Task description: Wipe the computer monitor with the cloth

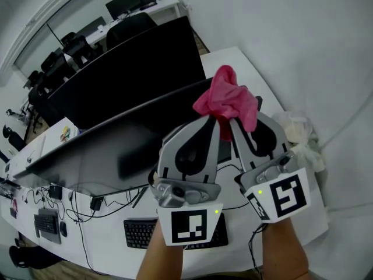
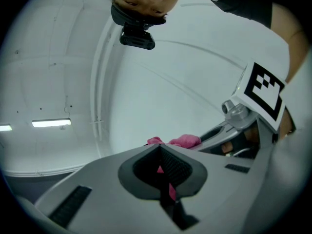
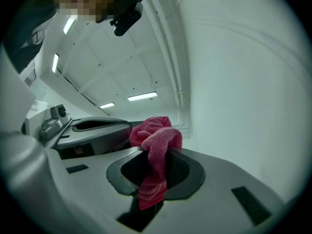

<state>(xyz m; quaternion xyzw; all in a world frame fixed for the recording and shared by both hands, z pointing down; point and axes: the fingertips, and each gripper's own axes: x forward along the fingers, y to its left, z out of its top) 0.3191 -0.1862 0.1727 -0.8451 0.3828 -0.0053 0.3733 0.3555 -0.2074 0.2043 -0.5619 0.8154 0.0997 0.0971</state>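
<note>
Left gripper [image 1: 214,127] and right gripper [image 1: 234,127] both pinch the pink cloth [image 1: 226,98] above the monitor [image 1: 128,74]; it should press flat against the screen.

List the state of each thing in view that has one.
pink cloth, bunched, clamped by both grippers
left gripper, shut on the pink cloth
right gripper, shut on the pink cloth
computer monitor, upright, screen dark
keyboard, lying flat on the desk
</note>
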